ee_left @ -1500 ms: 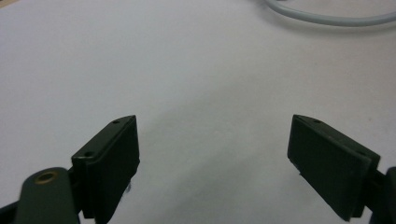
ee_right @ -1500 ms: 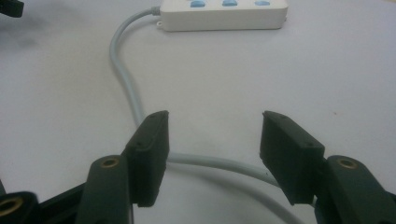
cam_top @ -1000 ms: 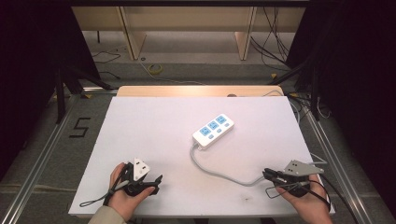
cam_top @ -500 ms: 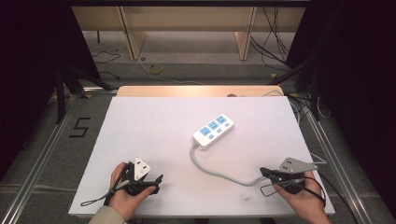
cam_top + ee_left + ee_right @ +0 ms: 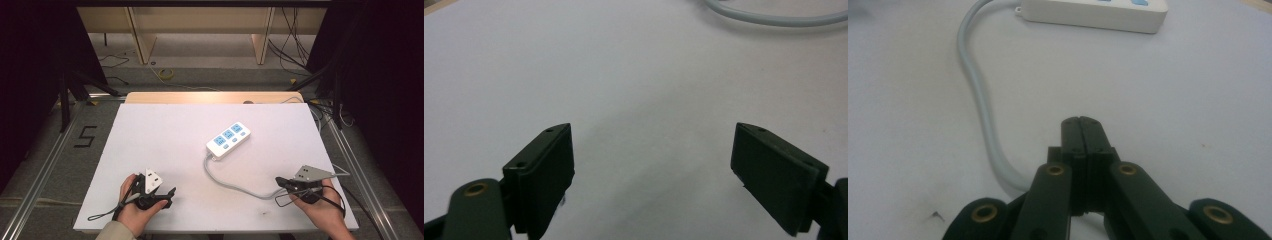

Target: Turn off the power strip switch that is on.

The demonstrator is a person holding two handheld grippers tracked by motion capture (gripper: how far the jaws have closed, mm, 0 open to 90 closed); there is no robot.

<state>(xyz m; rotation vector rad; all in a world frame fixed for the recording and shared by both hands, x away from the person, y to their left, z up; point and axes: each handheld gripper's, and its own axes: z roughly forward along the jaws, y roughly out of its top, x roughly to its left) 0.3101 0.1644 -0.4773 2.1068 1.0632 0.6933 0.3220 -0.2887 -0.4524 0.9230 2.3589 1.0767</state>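
One readable sign: a black "5" marked on the grey floor, left of the white surface, seen from the high view. No legible print on the power strip; blue sockets there, lettering too small to read. Nothing readable in either gripper view.

Table open w/ only power strip & its cord mid-right.
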